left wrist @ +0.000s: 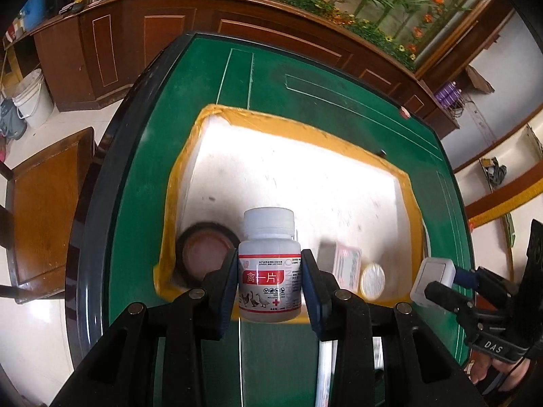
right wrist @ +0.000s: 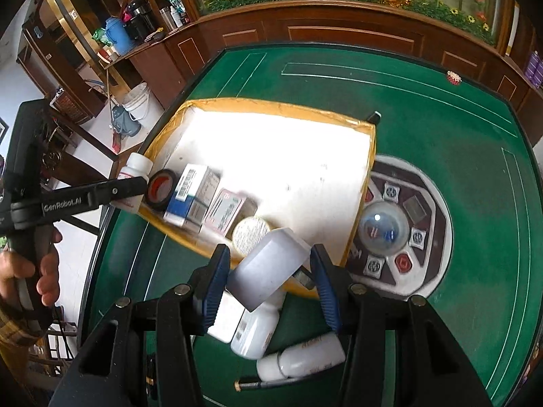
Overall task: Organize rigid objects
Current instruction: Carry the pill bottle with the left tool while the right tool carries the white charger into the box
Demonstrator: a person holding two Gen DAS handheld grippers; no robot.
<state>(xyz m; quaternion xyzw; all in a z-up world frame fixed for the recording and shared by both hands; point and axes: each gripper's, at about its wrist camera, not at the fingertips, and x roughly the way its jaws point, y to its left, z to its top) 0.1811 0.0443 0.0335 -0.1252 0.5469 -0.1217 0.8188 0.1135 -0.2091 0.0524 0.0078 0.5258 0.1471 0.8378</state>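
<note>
While the left tongs [left wrist: 268, 279] pinch an upright white pill bottle [left wrist: 269, 264] above the near edge of the yellow-rimmed tray [left wrist: 190, 156], the right tongs [right wrist: 268, 279] clamp a tilted white block [right wrist: 268, 268] over the tray's near corner. Tape roll [right wrist: 161, 190], cartons [right wrist: 193, 196] and round tin [right wrist: 251, 234] sit inside; more bottles [right wrist: 258, 332] lie on the green worktop [right wrist: 475, 237].

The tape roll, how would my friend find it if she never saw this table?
On the green table lies a white tray with a yellow rim. The tape roll leans at the near left end of the row of things in it, beside a blue and white box. It is the only black ring there, red inside.
</note>
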